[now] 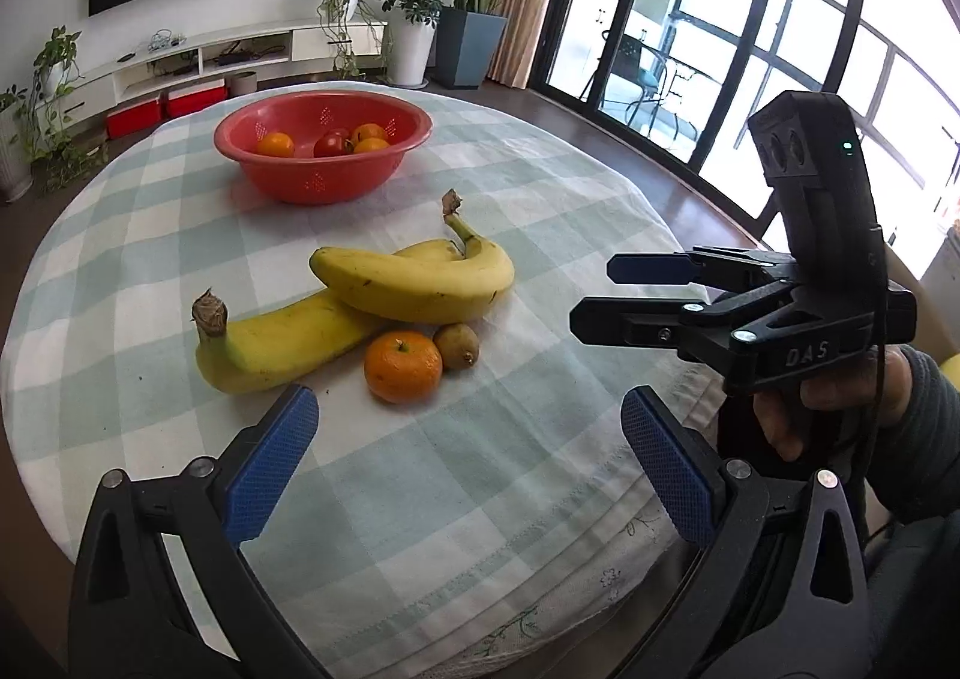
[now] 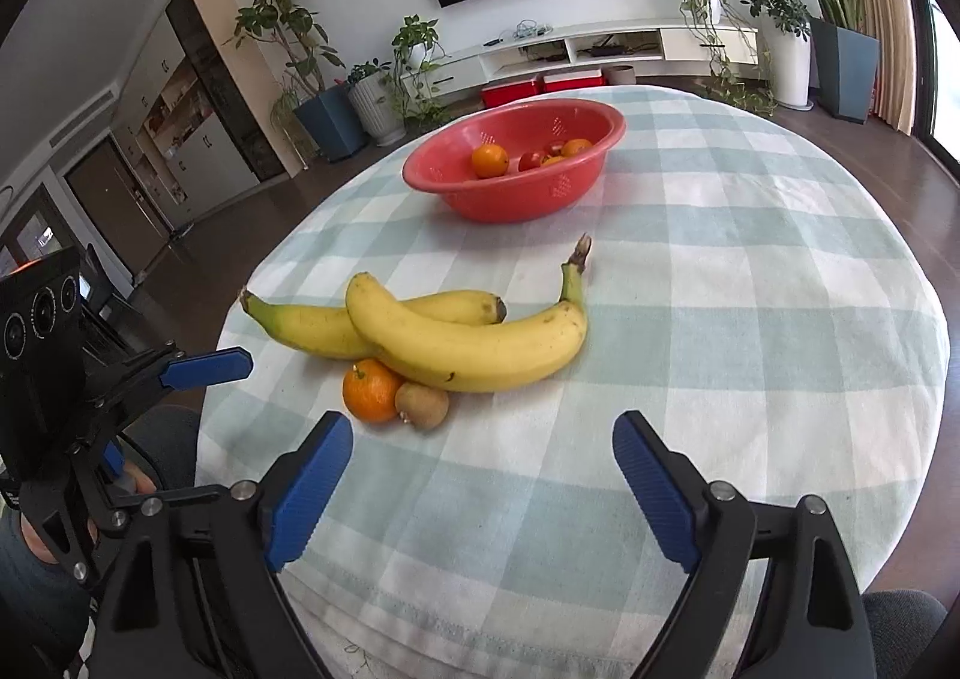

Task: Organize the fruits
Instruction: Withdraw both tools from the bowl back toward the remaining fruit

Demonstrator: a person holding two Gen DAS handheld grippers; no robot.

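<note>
Left black two-finger gripper with blue pads [image 1: 470,442]: gaping wide, gripping nothing. Right matching gripper [image 2: 482,469]: likewise spread, empty. Lying just ahead of both sets of fingertips on the checked tablecloth [image 2: 750,331]: two crossed yellow bananas [image 2: 474,340], small round orange [image 2: 371,389], brown kiwi [image 2: 423,404]. Sitting well beyond: red perforated plastic bowl [image 2: 510,199], holding oranges and probably a tomato.

Right tongs [image 2: 483,472] spread wide, nothing between pads, hovering over near edge of table [image 2: 750,319]. Two bananas [image 2: 474,346] crossed mid-table; orange [image 2: 372,389] and kiwi [image 2: 423,406] touching, tucked against front banana. Red bowl [image 2: 510,187] farther back, oranges and tomato inside. Left tongs [image 2: 207,367] at left edge, apart from fruit.
</note>
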